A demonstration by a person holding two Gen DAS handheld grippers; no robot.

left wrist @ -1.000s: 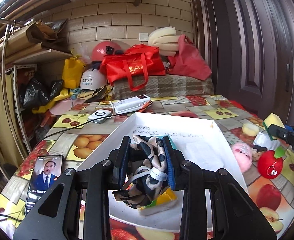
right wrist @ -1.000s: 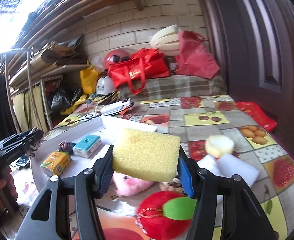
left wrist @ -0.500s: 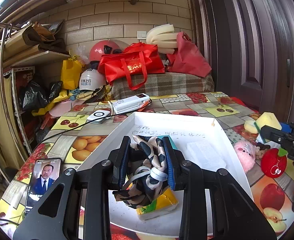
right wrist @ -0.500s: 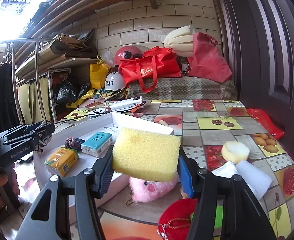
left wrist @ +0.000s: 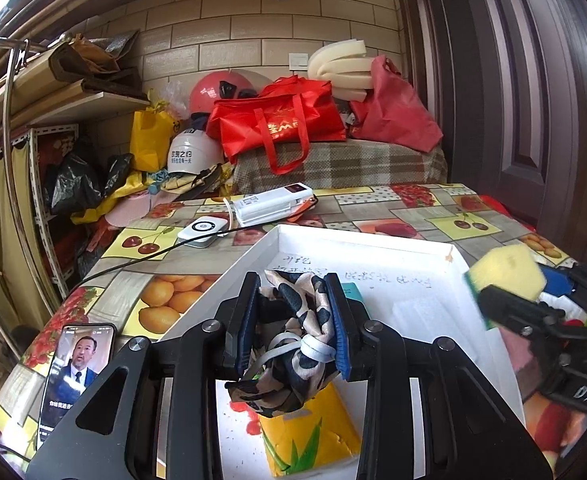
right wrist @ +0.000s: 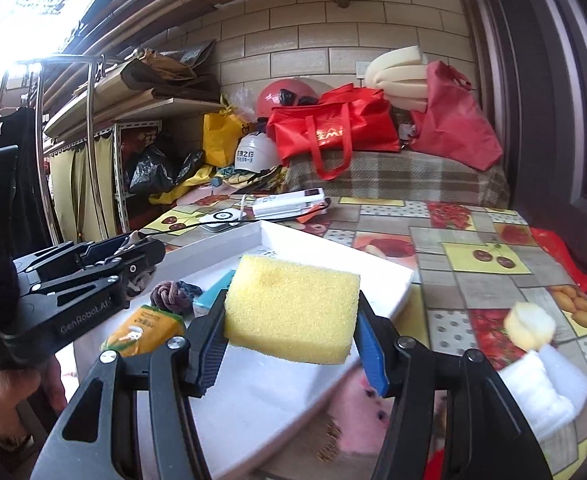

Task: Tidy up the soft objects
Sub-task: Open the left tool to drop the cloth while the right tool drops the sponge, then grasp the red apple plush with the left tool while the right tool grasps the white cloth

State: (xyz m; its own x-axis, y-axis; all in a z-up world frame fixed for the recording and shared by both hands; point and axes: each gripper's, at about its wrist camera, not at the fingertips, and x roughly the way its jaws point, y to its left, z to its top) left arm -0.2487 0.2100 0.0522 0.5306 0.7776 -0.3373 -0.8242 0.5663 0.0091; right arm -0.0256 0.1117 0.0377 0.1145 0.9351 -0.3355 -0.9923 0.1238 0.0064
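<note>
- The table [right wrist: 489,240] wears a glossy oilcloth printed in patchwork squares of cherries, oranges and strawberries.
- Behind it runs a wall of pale tan brick, with a dark panelled door [left wrist: 541,112] on the right and metal shelving with yellow curtains on the left.
- A plaid-covered ledge at the far end carries a red tote bag [left wrist: 281,120], a red helmet, a white helmet and a stack of cream foam slabs.
- A shallow white tray [right wrist: 389,272] lies on the oilcloth, with handwriting on its floor near the far rim.
- Inside the tray lie a yellow packet [right wrist: 141,326], a teal-topped small box [right wrist: 213,294] and a knotted dark fabric ball [right wrist: 169,292].
- A phone [left wrist: 75,372] showing a video lies on the table left of the tray, near a white power bank and a round white charger on a black cable.
- The left gripper [left wrist: 293,320] is clenched on a bundle of brown, cream and black patterned cloth [left wrist: 289,344], silky and crumpled, tied with a white band; it hangs over the tray's near end, above the yellow packet.
- The right gripper [right wrist: 293,328] is clamped on a yellow sponge [right wrist: 293,312], a porous rectangular block squeezed at both ends by the blue ribbed pads, held over the tray's right rim.
- Just outside the tray on the right sit a fluffy pink plush [right wrist: 357,416], a white fleecy piece [right wrist: 541,388] and a pale yellow round foam lump [right wrist: 529,324].
</note>
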